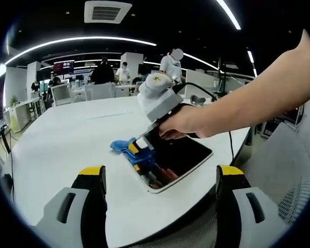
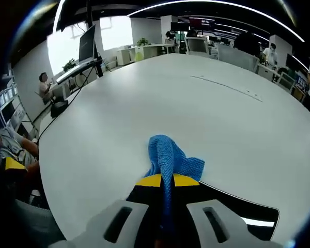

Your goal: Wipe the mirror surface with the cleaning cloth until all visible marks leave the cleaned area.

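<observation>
A dark rectangular mirror (image 1: 182,157) with a white rim lies flat near the front edge of a white table (image 1: 67,144). My right gripper (image 1: 138,153), held by a person's hand (image 1: 183,121), is shut on a blue cleaning cloth (image 1: 122,146) and presses it at the mirror's left end. In the right gripper view the blue cloth (image 2: 169,158) bunches out past the closed yellow-tipped jaws of my right gripper (image 2: 165,181), over the mirror's dark surface (image 2: 232,206). My left gripper (image 1: 160,173) hovers open in front of the mirror, holding nothing.
The white table (image 2: 196,108) is broad and round-edged. A mesh chair (image 1: 294,181) stands to the right of the table's front. A cable (image 1: 230,147) drops over the table edge. Desks, monitors and several people fill the office behind.
</observation>
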Demonstrator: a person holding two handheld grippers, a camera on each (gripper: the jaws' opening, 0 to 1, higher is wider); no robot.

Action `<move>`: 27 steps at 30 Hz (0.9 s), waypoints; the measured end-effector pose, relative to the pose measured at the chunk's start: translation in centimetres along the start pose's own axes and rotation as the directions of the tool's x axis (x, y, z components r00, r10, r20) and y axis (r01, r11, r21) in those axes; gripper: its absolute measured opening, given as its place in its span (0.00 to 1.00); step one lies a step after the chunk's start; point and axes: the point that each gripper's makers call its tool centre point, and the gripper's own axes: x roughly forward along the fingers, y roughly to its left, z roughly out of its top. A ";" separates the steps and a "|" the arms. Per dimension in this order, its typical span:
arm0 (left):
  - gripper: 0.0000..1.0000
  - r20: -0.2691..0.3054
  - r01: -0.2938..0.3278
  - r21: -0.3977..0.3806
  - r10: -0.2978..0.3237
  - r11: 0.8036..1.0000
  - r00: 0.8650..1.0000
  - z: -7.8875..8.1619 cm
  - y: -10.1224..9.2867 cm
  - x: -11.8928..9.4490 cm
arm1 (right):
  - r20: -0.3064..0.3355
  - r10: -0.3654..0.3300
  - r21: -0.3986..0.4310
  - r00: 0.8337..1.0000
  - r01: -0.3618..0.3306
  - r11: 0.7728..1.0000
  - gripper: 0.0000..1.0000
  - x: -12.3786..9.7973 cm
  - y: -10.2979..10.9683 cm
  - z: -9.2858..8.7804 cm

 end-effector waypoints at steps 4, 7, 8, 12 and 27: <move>0.85 0.000 0.000 0.000 0.000 1.000 1.000 0.0 0.0 0.0 | -0.007 0.008 -0.003 1.000 -0.008 1.000 0.00 -0.1 -0.1 -0.1; 0.85 -0.002 0.001 0.000 -0.001 1.000 1.000 0.0 0.0 0.0 | -0.015 0.009 -0.023 1.000 -0.009 1.000 0.00 0.1 -0.2 0.0; 0.85 -0.002 0.002 -0.001 -0.002 1.000 1.000 0.0 0.0 0.0 | -0.017 0.007 -0.033 1.000 -0.008 0.999 0.00 0.0 -0.1 -0.1; 0.85 -0.004 0.002 -0.002 -0.002 1.000 1.000 -0.1 0.0 0.0 | -0.021 0.015 -0.034 1.000 -0.016 0.999 0.00 0.1 -0.1 -0.2; 0.85 -0.003 -0.008 -0.007 0.008 1.000 1.000 -0.1 0.2 -0.1 | -0.059 0.065 -0.078 0.996 -0.069 0.995 0.00 -0.8 1.6 -1.4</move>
